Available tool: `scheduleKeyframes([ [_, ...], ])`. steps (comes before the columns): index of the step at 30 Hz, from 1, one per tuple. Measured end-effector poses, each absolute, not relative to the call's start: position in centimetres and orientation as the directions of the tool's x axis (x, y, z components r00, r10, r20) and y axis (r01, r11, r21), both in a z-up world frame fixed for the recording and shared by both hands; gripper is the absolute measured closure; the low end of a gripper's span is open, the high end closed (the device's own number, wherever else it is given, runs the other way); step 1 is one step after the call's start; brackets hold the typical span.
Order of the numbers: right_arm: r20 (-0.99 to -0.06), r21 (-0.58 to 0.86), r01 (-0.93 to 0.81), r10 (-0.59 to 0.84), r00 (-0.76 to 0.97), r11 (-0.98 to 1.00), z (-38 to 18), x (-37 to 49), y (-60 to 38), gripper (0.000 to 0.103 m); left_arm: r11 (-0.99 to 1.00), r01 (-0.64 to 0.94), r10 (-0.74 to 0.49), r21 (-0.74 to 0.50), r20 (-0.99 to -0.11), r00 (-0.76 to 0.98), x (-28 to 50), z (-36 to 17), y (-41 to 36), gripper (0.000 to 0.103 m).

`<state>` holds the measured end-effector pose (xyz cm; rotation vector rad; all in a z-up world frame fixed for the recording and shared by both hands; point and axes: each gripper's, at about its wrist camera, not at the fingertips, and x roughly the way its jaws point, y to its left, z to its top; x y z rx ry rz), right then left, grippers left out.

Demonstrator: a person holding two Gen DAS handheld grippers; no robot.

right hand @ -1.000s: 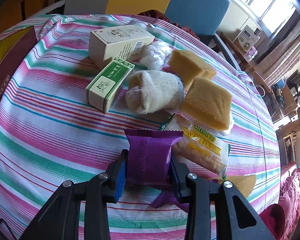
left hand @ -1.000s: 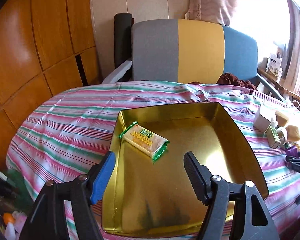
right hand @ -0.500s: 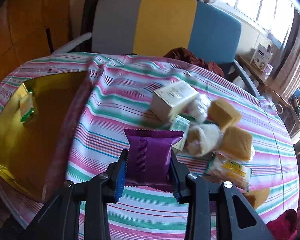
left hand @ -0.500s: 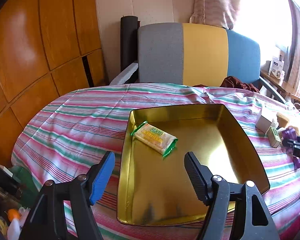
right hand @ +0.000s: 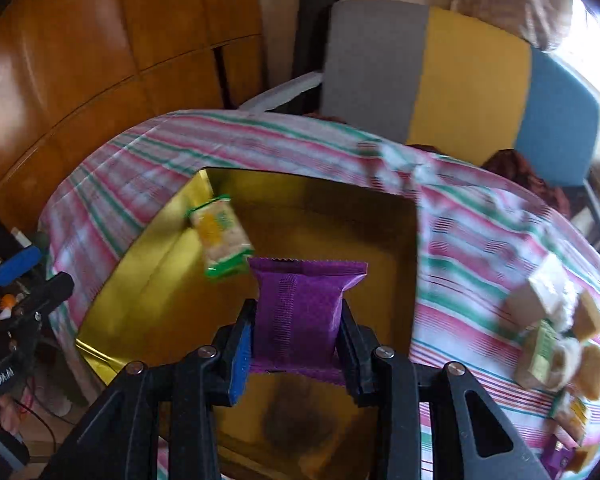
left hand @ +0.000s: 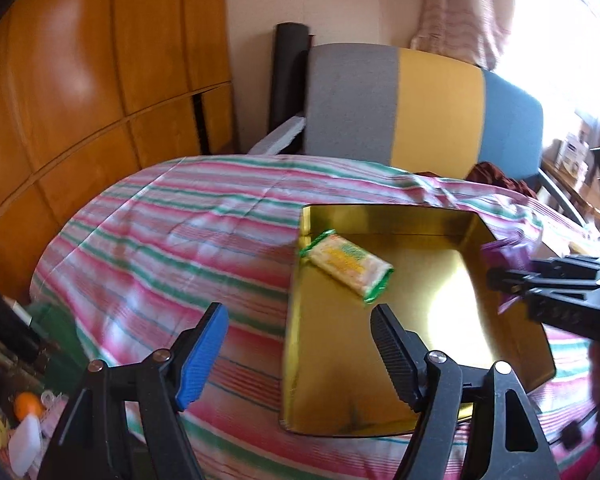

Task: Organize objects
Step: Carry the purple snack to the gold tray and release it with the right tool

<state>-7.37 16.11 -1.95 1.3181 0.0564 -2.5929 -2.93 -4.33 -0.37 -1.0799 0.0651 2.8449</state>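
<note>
Right wrist view: the right gripper (right hand: 296, 334) squeezes a purple packet (right hand: 300, 304) tight between its two pads and holds it up over the gold tray (right hand: 140, 280). A yellow and green snack packet (right hand: 220, 236) lies inside the tray near its far corner. The left gripper (left hand: 298, 354) is partly open with nothing in it, and its jaws have just been opening. It is above the striped tablecloth (left hand: 172, 240) beside the tray. More boxes and snacks (right hand: 556, 332) sit together on the cloth at the right

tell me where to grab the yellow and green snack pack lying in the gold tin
Grip the snack pack across its short width at mid-length, coming from straight above. It lies flat and diagonal in the gold tin, so turn the tongs to match; its crimped ends are thin and floppy.
</note>
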Motion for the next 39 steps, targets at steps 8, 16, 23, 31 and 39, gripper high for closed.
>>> scheduleKeyframes([
  [8, -0.844, 0.081, 0.264, -0.207, -0.494, -0.961, -6.2, -11.4, 7.9, 0.064, -0.999, 0.031, -0.014, -0.012, -0.696, -0.718, -3.0, -2.1, -9.8, 0.028],
  [16, -0.815, -0.009, 0.289, -0.160, -0.557, -0.957, -5.1, -11.0, 4.6, 0.058, -0.991, 0.129, -0.075, -0.019, -0.732, -0.678, -3.2, -4.2, -13.0, 0.028],
  [23, -0.727, -0.030, 0.265, -0.162, -0.667, -0.964, -0.2, -7.5, 4.9, 0.057, -0.990, 0.136, -0.076, -0.025, -0.729, -0.680, -3.3, -4.1, -12.9, 0.028],
  [31, -0.643, -0.098, 0.246, -0.127, -0.755, -0.964, 3.2, -4.3, 4.6, 0.057, -0.994, 0.106, -0.057, -0.022, -0.724, -0.687, -3.0, -3.6, -11.6, 0.028],
  [39, -0.607, -0.085, 0.207, -0.114, -0.787, -0.975, 5.2, -1.5, 6.9, 0.057, -0.998, 0.060, -0.039, -0.005, -0.713, -0.701, -2.5, -2.7, -9.3, 0.028],
])
